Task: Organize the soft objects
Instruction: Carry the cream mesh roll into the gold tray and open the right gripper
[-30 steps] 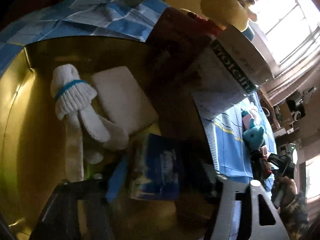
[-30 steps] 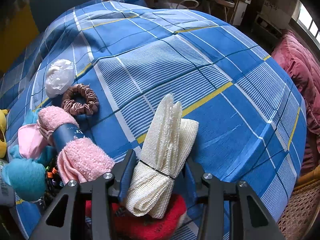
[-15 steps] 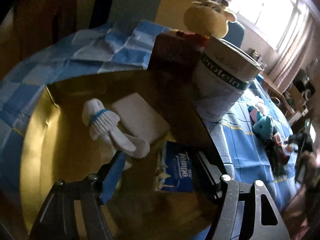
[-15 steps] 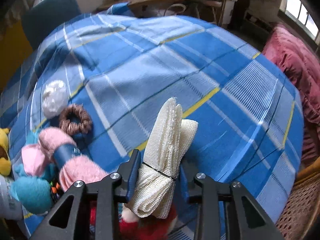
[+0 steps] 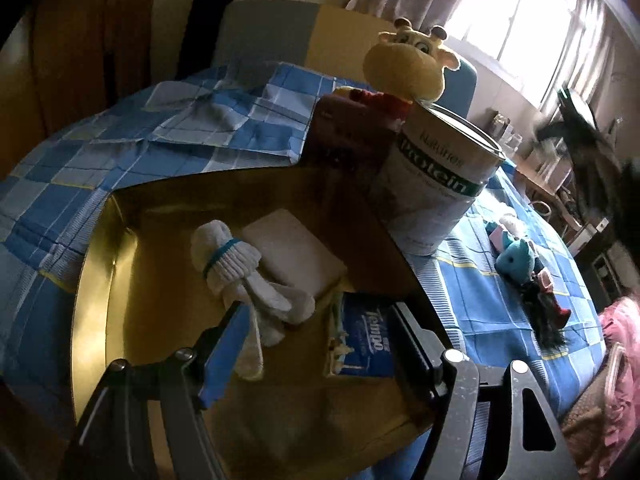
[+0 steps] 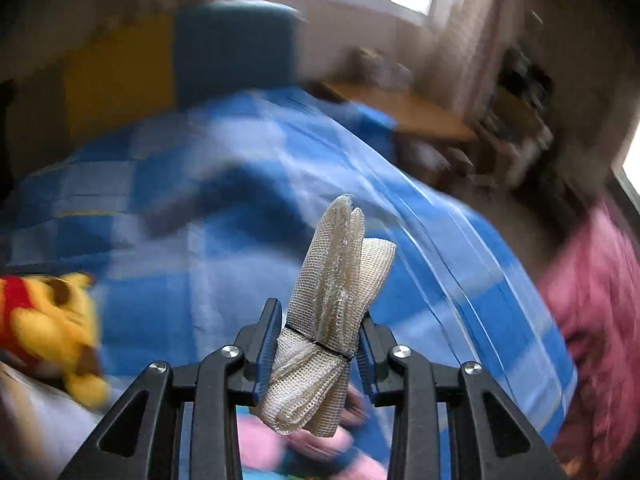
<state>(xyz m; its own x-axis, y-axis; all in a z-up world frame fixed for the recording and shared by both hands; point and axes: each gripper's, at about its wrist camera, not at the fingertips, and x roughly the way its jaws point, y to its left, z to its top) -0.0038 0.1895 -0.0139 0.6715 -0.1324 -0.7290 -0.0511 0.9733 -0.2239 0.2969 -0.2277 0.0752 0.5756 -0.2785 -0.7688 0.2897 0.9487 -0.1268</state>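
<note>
My right gripper [image 6: 318,322] is shut on a rolled cream mesh cloth [image 6: 330,312] bound with a black band, held up above the blue checked bedspread [image 6: 224,216]. My left gripper [image 5: 316,320] is open and empty above a gold-lined box [image 5: 160,280]. In the box lie a white sock bundle with a blue band [image 5: 236,264], a white folded pad [image 5: 296,252] and a blue Tempo tissue pack [image 5: 368,340].
A Protein tin [image 5: 436,196] stands right of the box with a yellow giraffe plush [image 5: 408,68] behind it. A teal plush [image 5: 516,260] and other small soft things lie on the bed to the right. A yellow and red plush [image 6: 48,320] lies at the left. A pink blanket [image 6: 592,300] lies at the right.
My right gripper closed on the mesh cloth and lifted it off the bed, swinging left. My left gripper let go of the tissue pack in the box and drew back up.
</note>
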